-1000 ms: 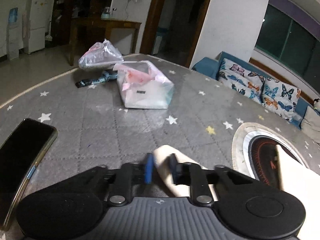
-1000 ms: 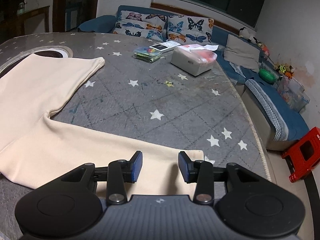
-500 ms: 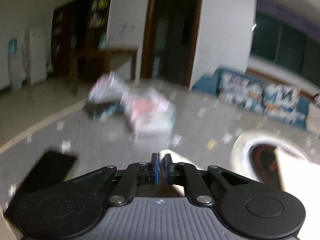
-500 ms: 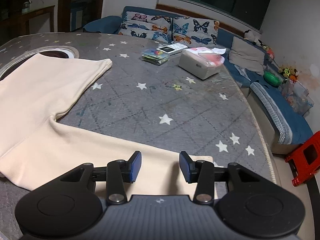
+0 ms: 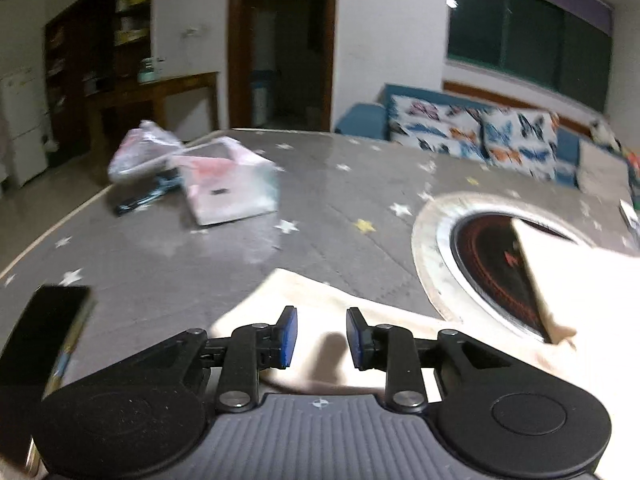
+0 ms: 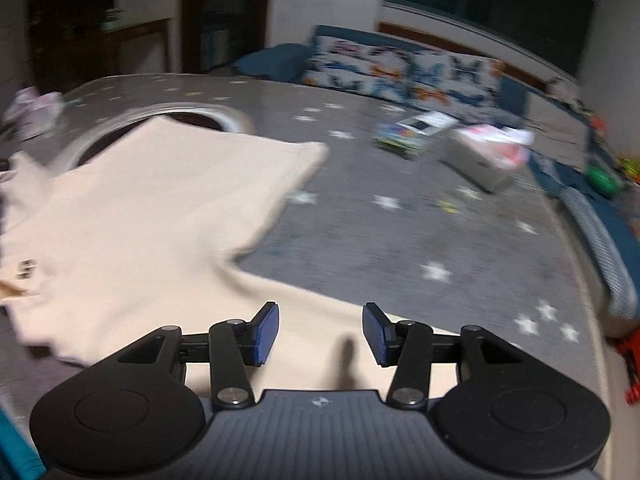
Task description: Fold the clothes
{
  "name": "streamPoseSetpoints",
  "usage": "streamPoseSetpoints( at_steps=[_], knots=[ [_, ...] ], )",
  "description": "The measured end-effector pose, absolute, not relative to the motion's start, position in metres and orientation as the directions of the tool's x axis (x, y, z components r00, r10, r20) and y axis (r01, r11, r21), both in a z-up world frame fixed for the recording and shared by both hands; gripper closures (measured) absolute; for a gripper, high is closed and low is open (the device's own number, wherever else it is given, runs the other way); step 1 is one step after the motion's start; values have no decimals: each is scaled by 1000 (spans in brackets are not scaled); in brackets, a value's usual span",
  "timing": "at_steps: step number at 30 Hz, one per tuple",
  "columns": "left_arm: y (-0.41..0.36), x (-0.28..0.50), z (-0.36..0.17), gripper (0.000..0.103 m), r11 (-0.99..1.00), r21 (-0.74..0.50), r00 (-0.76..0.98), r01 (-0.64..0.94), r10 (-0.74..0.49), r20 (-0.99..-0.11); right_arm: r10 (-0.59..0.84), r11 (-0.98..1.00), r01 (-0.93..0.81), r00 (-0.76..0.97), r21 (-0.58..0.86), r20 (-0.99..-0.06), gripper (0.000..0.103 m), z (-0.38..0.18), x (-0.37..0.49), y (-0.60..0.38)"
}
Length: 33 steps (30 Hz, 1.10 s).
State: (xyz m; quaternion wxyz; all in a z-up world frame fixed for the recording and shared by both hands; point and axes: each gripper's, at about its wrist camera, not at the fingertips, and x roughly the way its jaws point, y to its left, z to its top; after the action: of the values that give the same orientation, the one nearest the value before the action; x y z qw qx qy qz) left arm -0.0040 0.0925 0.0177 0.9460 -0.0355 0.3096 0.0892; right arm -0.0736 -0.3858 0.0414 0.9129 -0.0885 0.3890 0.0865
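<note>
A cream long-sleeved garment (image 6: 160, 208) lies spread on the grey star-patterned table (image 6: 400, 240). One sleeve runs under my right gripper (image 6: 320, 334), which is open with nothing between its blue pads. In the left wrist view the other sleeve end (image 5: 304, 292) lies flat on the table just ahead of and under my left gripper (image 5: 322, 336). That gripper is open too and grips no cloth. More of the garment (image 5: 580, 288) covers part of the round inset burner (image 5: 492, 264) at the right.
A dark phone (image 5: 44, 332) lies at the near left. Plastic bags (image 5: 228, 184) sit further back on the left. A tissue box (image 6: 484, 156) and a colourful packet (image 6: 412, 132) stand at the far right. A sofa (image 6: 400, 68) borders the table, and a red stool (image 6: 632, 364) stands past its right edge.
My left gripper was shut on the sleeve end half a second ago and has opened, leaving the sleeve on the table. My right gripper stayed open while its view swung and blurred.
</note>
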Motion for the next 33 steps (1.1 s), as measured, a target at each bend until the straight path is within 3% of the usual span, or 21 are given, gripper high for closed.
streamPoseSetpoints(
  at_steps=[16, 19, 23, 26, 33],
  knots=[
    [97, 16, 9, 73, 975, 114, 781, -189, 220, -585, 478, 725, -689, 517, -13, -710, 58, 42, -59, -222],
    [98, 18, 9, 72, 973, 135, 779, -189, 232, -582, 507, 671, -741, 461, -2, -728, 59, 32, -64, -198],
    [102, 22, 9, 72, 969, 149, 776, -195, 246, -581, 524, 612, -790, 417, -12, -742, 69, 26, -81, -184],
    [104, 24, 11, 72, 967, 148, 771, -205, 253, -584, 535, 593, -805, 415, -23, -736, 69, 33, -87, -184],
    [101, -4, 27, 71, 967, 38, 794, -253, 230, -563, 579, 592, -806, 425, 0, -696, 69, 40, -77, -170]
  ],
)
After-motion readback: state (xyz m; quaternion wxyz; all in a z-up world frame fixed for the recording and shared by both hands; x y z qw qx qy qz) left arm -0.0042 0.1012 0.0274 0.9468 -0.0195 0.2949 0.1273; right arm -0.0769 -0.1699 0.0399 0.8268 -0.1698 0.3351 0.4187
